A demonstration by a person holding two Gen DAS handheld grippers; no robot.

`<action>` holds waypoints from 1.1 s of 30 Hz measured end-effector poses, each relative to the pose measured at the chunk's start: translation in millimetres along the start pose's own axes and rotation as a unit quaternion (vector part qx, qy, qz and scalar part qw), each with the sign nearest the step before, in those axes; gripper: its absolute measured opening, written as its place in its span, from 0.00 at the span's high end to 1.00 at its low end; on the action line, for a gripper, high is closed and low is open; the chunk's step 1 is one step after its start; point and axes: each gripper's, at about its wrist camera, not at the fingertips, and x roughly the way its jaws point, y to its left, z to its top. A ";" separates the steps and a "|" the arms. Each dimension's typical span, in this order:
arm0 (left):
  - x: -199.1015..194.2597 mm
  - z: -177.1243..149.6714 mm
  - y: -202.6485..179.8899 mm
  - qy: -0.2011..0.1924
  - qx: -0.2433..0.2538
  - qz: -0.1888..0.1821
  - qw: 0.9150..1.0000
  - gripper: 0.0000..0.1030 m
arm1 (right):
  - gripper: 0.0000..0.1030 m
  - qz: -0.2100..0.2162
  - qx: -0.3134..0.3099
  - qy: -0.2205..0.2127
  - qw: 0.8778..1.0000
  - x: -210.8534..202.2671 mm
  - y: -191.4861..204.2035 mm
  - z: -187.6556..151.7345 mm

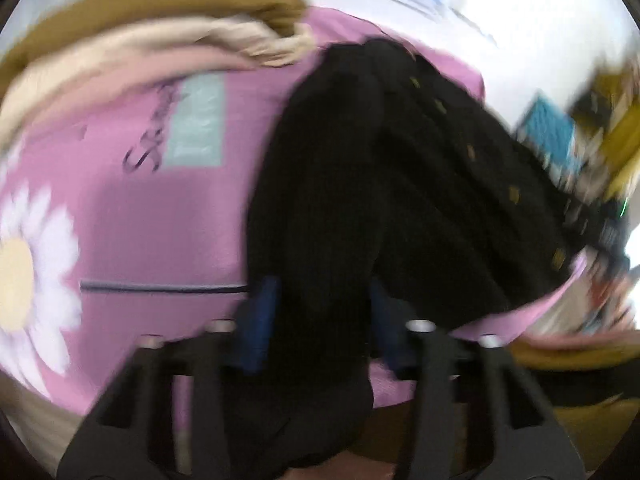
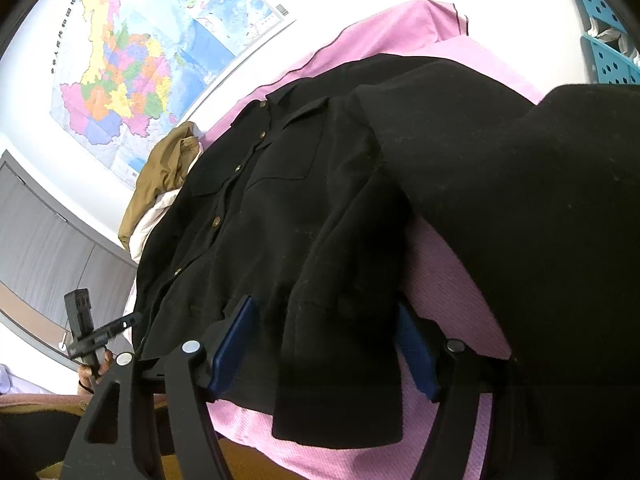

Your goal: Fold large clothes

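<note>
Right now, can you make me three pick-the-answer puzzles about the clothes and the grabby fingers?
1. Where does the black jacket lie?
A. on the pink cloth
B. on a hanger
C. inside a blue basket

2. What colour is the garment bunched beyond the jacket, below the wall map?
A. red
B. tan
C. green

3. How do the right gripper's fingers stand?
A. pressed tight together
B. apart, with a black sleeve between them
C. wrapped round a cup

Answers:
1 A, pink shows all round and under the jacket.
2 B, the tan garment lies in a heap beside the collar.
3 B, both blue fingers stand clear of the cloth.
</note>
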 end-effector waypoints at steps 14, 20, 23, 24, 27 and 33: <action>-43.1 77.1 17.3 -0.071 0.008 0.281 0.957 0.34 | 0.35 0.002 0.004 -0.006 1.000 1.2 0.0 -1.6; -31.3 29.8 -31.6 -0.054 0.056 0.008 0.997 0.14 | 0.34 0.011 0.011 -0.004 1.000 -0.9 -2.7 -1.2; 2.0 11.9 -43.7 0.009 0.066 0.000 0.998 0.12 | 0.30 0.018 0.009 -0.005 1.000 -1.0 -1.7 -2.0; 9.3 8.6 -45.0 0.020 0.066 0.001 0.998 0.12 | 0.29 0.019 0.009 -0.006 1.000 -1.7 -1.7 -2.0; 25.6 -0.9 -45.0 0.043 0.042 -0.021 0.998 0.13 | 0.35 0.024 0.011 -0.008 1.000 -3.3 -2.0 -2.8; 12.2 -5.0 -61.6 0.013 0.059 -0.066 0.996 0.89 | 0.90 0.050 0.020 -0.037 0.998 -22.7 -4.7 -5.7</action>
